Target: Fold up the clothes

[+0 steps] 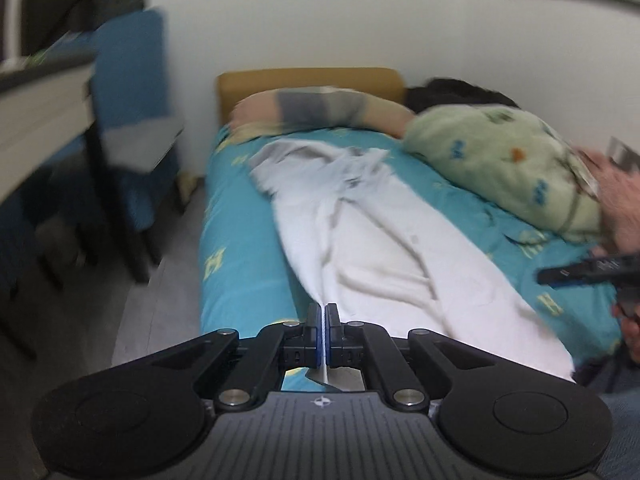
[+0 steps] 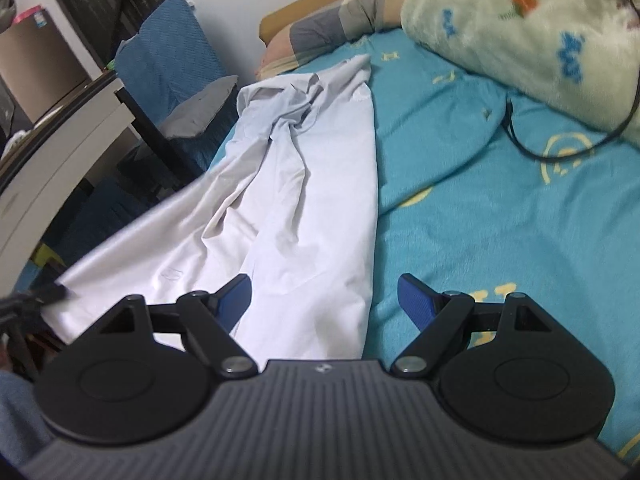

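Left claw (image 1: 324,320) clamped shut on white garment (image 1: 384,248) hem. Right claw (image 2: 324,300) gaped wide, empty, garment edge beneath. No legible writing; bed sheet (image 2: 500,208) print unreadable.

A white shirt (image 2: 312,184) lies stretched lengthwise along the bed (image 2: 500,216), on its turquoise cover, toward the left edge. The cloth is thin, plain and creased, with long folds running down the middle. Its far end is bunched and rumpled, greyer in shadow, near the striped pillow (image 2: 332,24). The near left corner is lifted off the bed and drawn taut out to the side; the right edge lies flat and straight.
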`<state>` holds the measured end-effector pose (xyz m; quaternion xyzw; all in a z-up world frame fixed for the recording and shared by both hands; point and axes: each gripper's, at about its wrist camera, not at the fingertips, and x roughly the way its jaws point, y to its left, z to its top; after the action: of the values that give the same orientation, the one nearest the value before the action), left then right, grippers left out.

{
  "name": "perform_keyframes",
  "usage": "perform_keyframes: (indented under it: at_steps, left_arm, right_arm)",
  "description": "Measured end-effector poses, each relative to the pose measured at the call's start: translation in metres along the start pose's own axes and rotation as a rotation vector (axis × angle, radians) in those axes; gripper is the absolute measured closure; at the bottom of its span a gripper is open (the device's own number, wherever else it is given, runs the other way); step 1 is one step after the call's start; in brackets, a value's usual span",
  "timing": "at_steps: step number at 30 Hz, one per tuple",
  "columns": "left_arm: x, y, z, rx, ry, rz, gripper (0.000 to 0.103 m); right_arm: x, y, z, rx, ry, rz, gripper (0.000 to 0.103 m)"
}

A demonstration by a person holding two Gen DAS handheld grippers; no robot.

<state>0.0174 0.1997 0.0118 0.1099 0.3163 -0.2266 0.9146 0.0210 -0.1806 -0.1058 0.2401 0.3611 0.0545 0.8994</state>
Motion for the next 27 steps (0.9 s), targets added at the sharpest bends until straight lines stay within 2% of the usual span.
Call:
perform_keyframes:
  at_steps: [3,6,9,11,14,16,17,18,20,22,24,25,27]
  left_arm:
    - [0.004,-0.030,0.016,0.127,0.033,-0.039,0.102]
    - [0.014,-0.055,0.011,0.206,0.076,-0.097,0.102]
    - [0.040,-0.075,-0.007,0.218,0.151,-0.167,0.101]
    - [0.060,-0.082,-0.023,0.183,0.234,-0.221,0.091]
    - [0.082,-0.075,-0.042,0.048,0.318,-0.273,0.066]
    - [0.084,-0.051,-0.049,-0.124,0.298,-0.270,0.040]
    - [0.084,-0.037,-0.052,-0.215,0.283,-0.267,0.035]
    - [0.087,-0.022,-0.056,-0.317,0.273,-0.267,0.024]
    - [0.094,0.010,-0.067,-0.530,0.256,-0.269,0.020]
    - [0.109,0.029,-0.076,-0.672,0.275,-0.253,0.020]
    - [0.126,0.035,-0.085,-0.746,0.307,-0.243,0.020]
    - [0.132,0.033,-0.086,-0.753,0.325,-0.245,0.021]
    - [0.139,0.024,-0.086,-0.744,0.348,-0.246,0.021]
  right_arm:
    - [0.003,-0.005,0.002,0.050,0.011,0.005,0.022]
    - [0.003,-0.011,0.004,0.101,0.016,0.005,0.022]
    - [0.001,-0.020,0.002,0.154,0.030,0.010,0.022]
    - [0.000,-0.026,-0.001,0.197,0.052,0.026,0.021]
    - [0.004,-0.035,-0.005,0.269,0.110,0.064,0.021]
    - [0.008,-0.043,-0.008,0.324,0.147,0.066,0.022]
    - [0.009,-0.047,-0.010,0.353,0.162,0.059,0.021]
    - [0.011,-0.052,-0.012,0.382,0.178,0.053,0.019]
    - [0.020,-0.059,-0.017,0.443,0.239,0.069,0.020]
    - [0.029,-0.060,-0.023,0.484,0.314,0.116,0.020]
    - [0.036,-0.050,-0.027,0.450,0.385,0.171,0.020]
    - [0.039,-0.043,-0.030,0.426,0.423,0.197,0.020]
    - [0.043,-0.027,-0.039,0.367,0.485,0.208,0.027]
